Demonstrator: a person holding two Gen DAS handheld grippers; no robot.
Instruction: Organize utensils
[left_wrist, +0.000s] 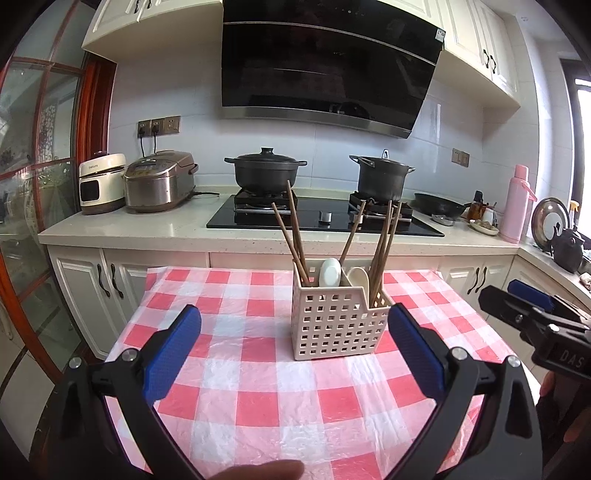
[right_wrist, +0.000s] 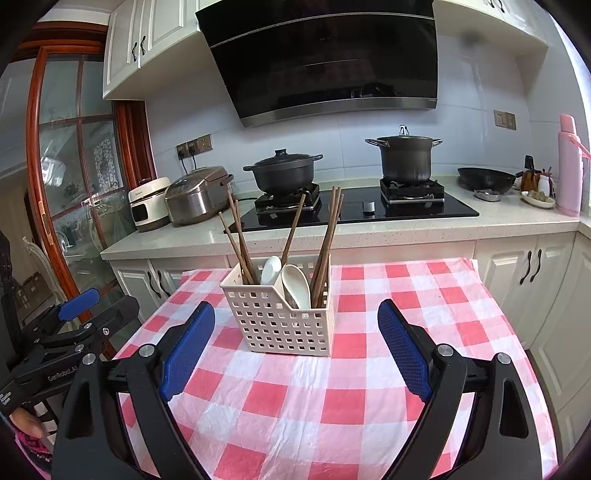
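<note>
A cream perforated utensil basket (left_wrist: 334, 326) stands on the red-and-white checked tablecloth (left_wrist: 258, 398). It holds several brown chopsticks (left_wrist: 293, 232) and two white spoons (left_wrist: 330, 272). It also shows in the right wrist view (right_wrist: 282, 321), with the chopsticks (right_wrist: 327, 243) and the spoons (right_wrist: 295, 286). My left gripper (left_wrist: 293, 328) is open and empty, held in front of the basket. My right gripper (right_wrist: 295, 328) is open and empty, in front of the basket too. The right gripper shows at the right edge of the left wrist view (left_wrist: 532, 310).
A kitchen counter (left_wrist: 147, 227) runs behind the table with a black hob (left_wrist: 325, 218), two black pots (left_wrist: 266, 170), two rice cookers (left_wrist: 159, 181), a pan (left_wrist: 439, 205) and a pink flask (left_wrist: 517, 203). White cabinets (left_wrist: 92, 288) stand below.
</note>
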